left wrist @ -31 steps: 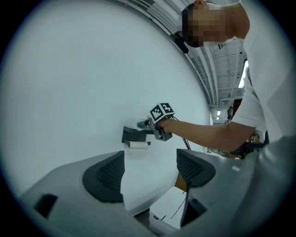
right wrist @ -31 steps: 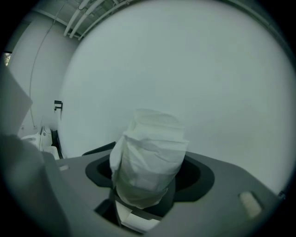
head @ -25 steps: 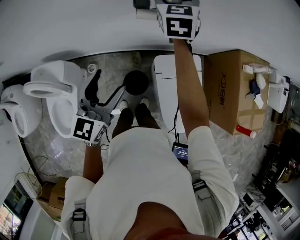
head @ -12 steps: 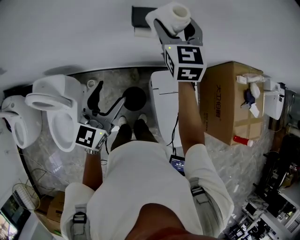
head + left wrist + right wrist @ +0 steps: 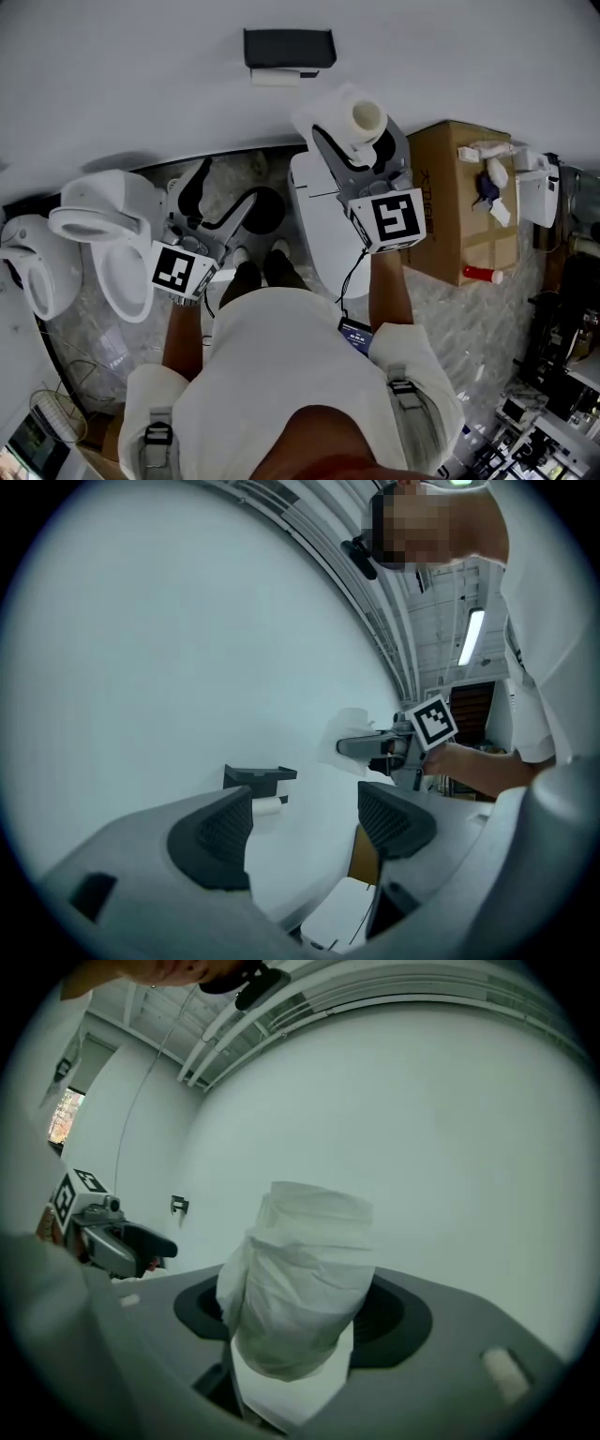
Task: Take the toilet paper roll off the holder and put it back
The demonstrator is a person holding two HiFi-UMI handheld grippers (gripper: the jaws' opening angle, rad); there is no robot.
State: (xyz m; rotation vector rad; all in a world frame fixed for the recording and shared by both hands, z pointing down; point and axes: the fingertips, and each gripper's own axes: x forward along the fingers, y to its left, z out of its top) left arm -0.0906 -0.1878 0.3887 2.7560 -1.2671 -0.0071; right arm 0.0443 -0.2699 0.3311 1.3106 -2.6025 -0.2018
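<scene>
The white toilet paper roll (image 5: 349,120) is clamped end to end between the jaws of my right gripper (image 5: 354,136), held in the air right of and below the black wall holder (image 5: 289,47). The holder's white bar (image 5: 275,78) is bare. In the right gripper view the roll (image 5: 300,1274) fills the gap of the right gripper (image 5: 298,1316), loose paper wrapped around it. My left gripper (image 5: 217,192) hangs open and holds nothing, lower left, over the toilet area. In the left gripper view the left gripper (image 5: 305,822) faces the holder (image 5: 258,777), with the roll (image 5: 352,726) to its right.
A plain white wall fills the far side. On the floor stand two white toilets (image 5: 103,216) at left, a white toilet tank (image 5: 323,220) in the middle and a cardboard box (image 5: 459,202) with small items on top at right. Cluttered equipment lines the right edge.
My right gripper has pulled the roll away from the holder, back and to the right. The left gripper has risen a little.
</scene>
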